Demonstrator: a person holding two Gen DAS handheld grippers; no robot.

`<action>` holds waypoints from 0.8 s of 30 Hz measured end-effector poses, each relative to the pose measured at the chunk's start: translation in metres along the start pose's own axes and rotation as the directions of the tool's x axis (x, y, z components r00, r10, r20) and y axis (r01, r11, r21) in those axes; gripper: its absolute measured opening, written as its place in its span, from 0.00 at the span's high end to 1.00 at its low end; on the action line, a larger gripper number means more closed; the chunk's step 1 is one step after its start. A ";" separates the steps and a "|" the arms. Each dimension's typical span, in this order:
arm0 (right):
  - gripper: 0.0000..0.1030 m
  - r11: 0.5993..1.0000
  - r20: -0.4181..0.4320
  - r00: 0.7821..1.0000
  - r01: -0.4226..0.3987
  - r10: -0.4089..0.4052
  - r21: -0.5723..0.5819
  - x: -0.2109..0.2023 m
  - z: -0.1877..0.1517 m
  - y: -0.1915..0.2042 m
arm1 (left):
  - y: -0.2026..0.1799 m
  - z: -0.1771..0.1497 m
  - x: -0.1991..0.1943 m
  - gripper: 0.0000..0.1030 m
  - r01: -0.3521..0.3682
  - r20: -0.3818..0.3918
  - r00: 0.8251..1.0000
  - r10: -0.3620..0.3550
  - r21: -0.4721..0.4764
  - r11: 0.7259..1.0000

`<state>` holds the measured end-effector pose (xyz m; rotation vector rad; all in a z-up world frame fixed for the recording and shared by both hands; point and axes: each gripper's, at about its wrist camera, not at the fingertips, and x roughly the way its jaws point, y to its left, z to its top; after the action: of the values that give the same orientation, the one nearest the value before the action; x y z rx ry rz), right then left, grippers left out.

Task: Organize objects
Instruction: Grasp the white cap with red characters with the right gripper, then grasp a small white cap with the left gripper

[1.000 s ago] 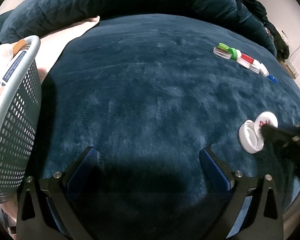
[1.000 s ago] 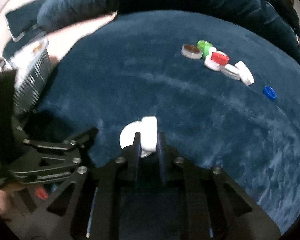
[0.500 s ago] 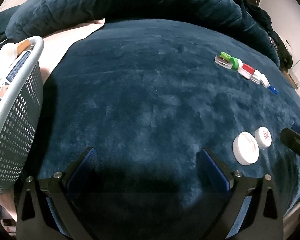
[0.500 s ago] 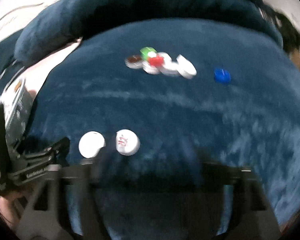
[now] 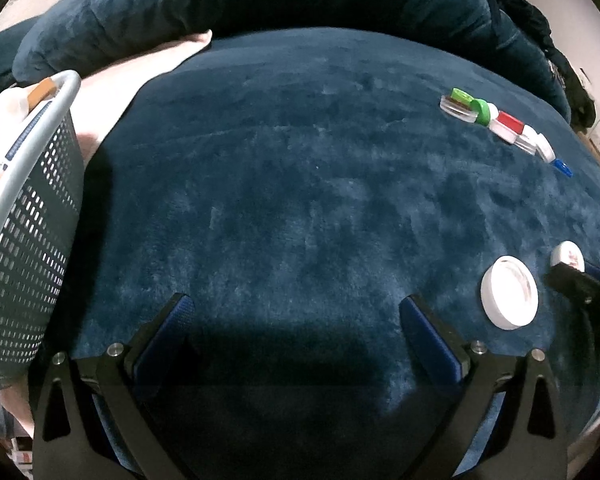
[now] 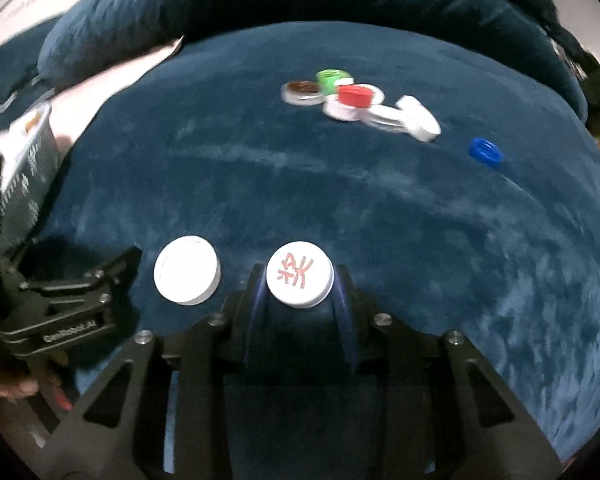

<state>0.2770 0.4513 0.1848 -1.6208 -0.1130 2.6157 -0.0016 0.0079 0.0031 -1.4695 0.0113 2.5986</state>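
Right gripper (image 6: pixel 300 280) closed around white cap with red marks (image 6: pixel 299 279), plain white cap (image 6: pixel 187 269) beside it, left gripper (image 5: pixel 296 316) spread apart over blue blanket (image 5: pixel 300 184).

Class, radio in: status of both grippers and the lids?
Left gripper open, empty. Right gripper straddling red-marked cap, grip unclear. Plain white lid beside it. Nothing blocking.

I see a plush blue blanket (image 5: pixel 300 184) filling mid-frame, soft matt nap w/ brush marks. White cap (image 6: pixel 300 279) w/ red print, lower centre: smooth plastic, slight sheen. Plain white lid (image 6: pixel 187 269) beside it, same smooth plastic. Basket (image 5: pixel 24 216) at left edge: perforated matt plastic. My left gripper (image 5: pixel 300 320) has matt black frame, shiny metal screws, blue pads.
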 end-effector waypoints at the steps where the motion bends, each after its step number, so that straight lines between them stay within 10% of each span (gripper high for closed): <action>1: 0.67 1.000 0.002 1.000 0.002 -0.002 0.025 0.005 0.004 -0.005 | 0.000 0.000 -0.001 0.00 0.005 -0.006 1.000 -0.005 0.006 1.000; 11: 0.65 0.991 -0.021 1.000 0.000 0.003 0.137 0.063 0.038 0.015 | -0.012 -0.003 -0.029 0.02 0.000 0.059 0.998 -0.003 0.042 0.999; 16: 0.63 0.974 0.030 0.999 -0.044 0.038 0.224 0.093 0.043 0.042 | -0.045 -0.003 -0.051 0.02 0.093 0.129 0.984 -0.120 0.199 0.976; 24: 0.63 0.948 0.056 0.991 -0.129 0.118 0.289 0.099 0.042 0.047 | -0.069 -0.006 -0.024 0.04 0.171 0.023 0.983 -0.181 0.226 0.959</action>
<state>0.1950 0.4121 0.1102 -1.5210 0.3694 2.5972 0.0254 0.0728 0.0256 -1.2742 0.1545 2.3972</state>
